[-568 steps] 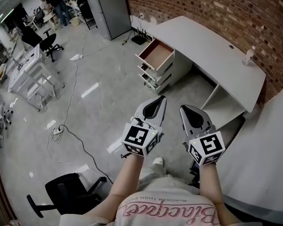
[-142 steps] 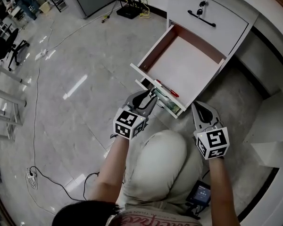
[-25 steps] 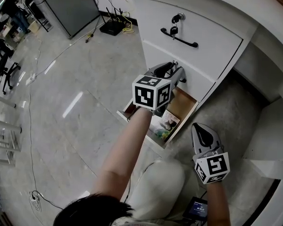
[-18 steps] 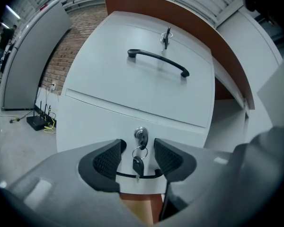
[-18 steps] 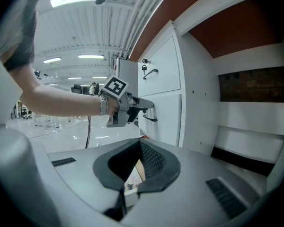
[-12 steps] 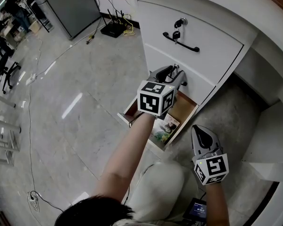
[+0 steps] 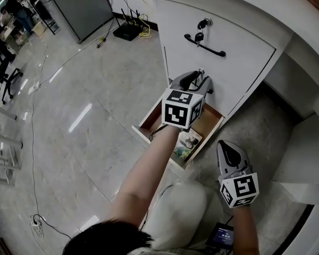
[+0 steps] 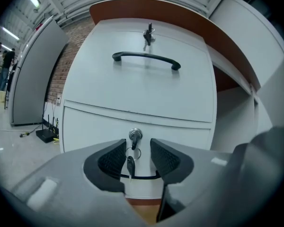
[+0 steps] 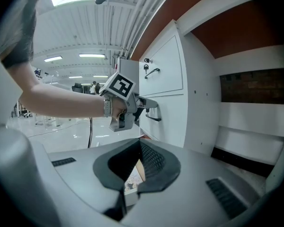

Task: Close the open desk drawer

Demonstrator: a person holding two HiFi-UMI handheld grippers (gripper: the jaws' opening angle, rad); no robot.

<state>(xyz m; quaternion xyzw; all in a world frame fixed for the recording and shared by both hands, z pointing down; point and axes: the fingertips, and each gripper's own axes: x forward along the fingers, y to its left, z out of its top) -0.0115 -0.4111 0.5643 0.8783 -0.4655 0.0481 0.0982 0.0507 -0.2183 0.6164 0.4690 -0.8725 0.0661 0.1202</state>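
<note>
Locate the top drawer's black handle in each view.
Head view: top drawer's black handle sits upper right of centre, running diagonally.
Left gripper view: upper centre, a wide horizontal bar.
Right gripper view: small, just above centre, seen side-on.
Shared landmark: the key hanging from the lock directly above the handle.
</note>
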